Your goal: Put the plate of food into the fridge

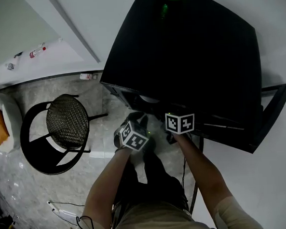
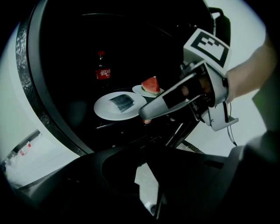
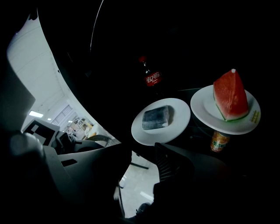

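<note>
Plate (image 3: 180,124) with a grey slab of food sits mid-frame in my right gripper view, already resting on a shelf inside the dark fridge (image 1: 188,60). A second plate (image 3: 202,111) holding a watermelon wedge is just beside it at right, a cola bottle (image 3: 152,78) stands behind them, and a small orange can (image 3: 218,141) peeks out below the watermelon plate.

My right gripper (image 2: 148,113) reaches in from the right of the left gripper view, its tips near the plate's front edge. I can't tell whether they touch it. Its jaws are parted with only floor showing between them, so it carries nothing. The left gripper (image 2: 146,173) hangs lower and further out, with its jaws barely parted on a thin slit and nothing in it.

I judge the placing done and the release complete. Next I'd draw both grippers straight back without catching the plate rim, then swing shut what looks like the door (image 1: 275,103) at the right of the head view.
</note>
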